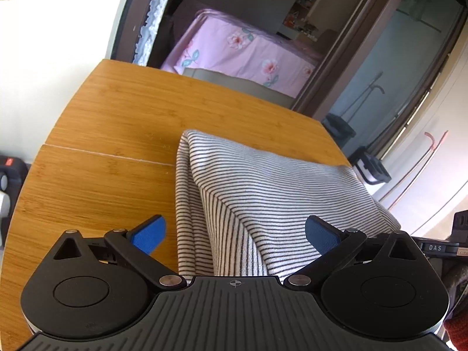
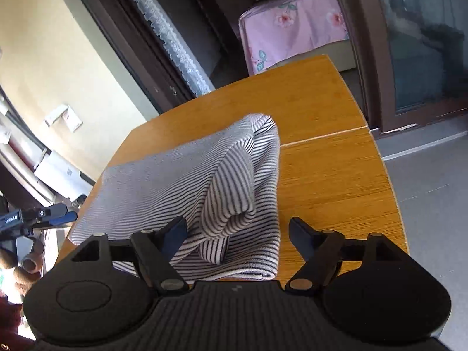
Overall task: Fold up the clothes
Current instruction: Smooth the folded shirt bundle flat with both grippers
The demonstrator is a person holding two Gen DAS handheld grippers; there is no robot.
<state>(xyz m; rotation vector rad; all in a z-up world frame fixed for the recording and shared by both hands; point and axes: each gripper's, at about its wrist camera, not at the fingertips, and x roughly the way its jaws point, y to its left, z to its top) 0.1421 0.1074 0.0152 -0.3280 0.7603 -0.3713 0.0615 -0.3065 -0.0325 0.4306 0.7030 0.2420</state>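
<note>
Both our grippers are over the table (image 1: pixel 102 122), both with jaws spread wide, nothing between the pads.

Left gripper (image 1: pixel 235 235): blue pads (image 1: pixel 149 234) apart, one on each side of the near end of the garment (image 1: pixel 263 193). Left pad sits over bare wood just beside the cloth's edge; right pad is over the cloth. We can't tell if either pad touches anything.

Right gripper (image 2: pixel 237 234): fingers (image 2: pixel 175 232) apart too. Left finger is over the cloth, right finger over bare wood just past the cloth's right edge. Contact can't be judged from here.

Garment: white with thin dark stripes, folded into a rough rectangle, lying on the wooden table. In the left view it runs from near the gripper toward the table's far right corner, its right side reaching the table edge. Layered folded edges show along its left side. In the right view the garment (image 2: pixel 163 181) has a rolled, bunched fold standing up along its right side, ending in a rounded lump near the gripper; the rest lies flat to the left.

Table has a thin pale seam (image 1: pixel 108 153) across it; the cloth overlaps that line.

Left gripper is also visible at the left edge of the right view, off the table's side. Beyond the table: a pink floral cover (image 1: pixel 234 49) and a lace curtain (image 2: pixel 172 35).
</note>
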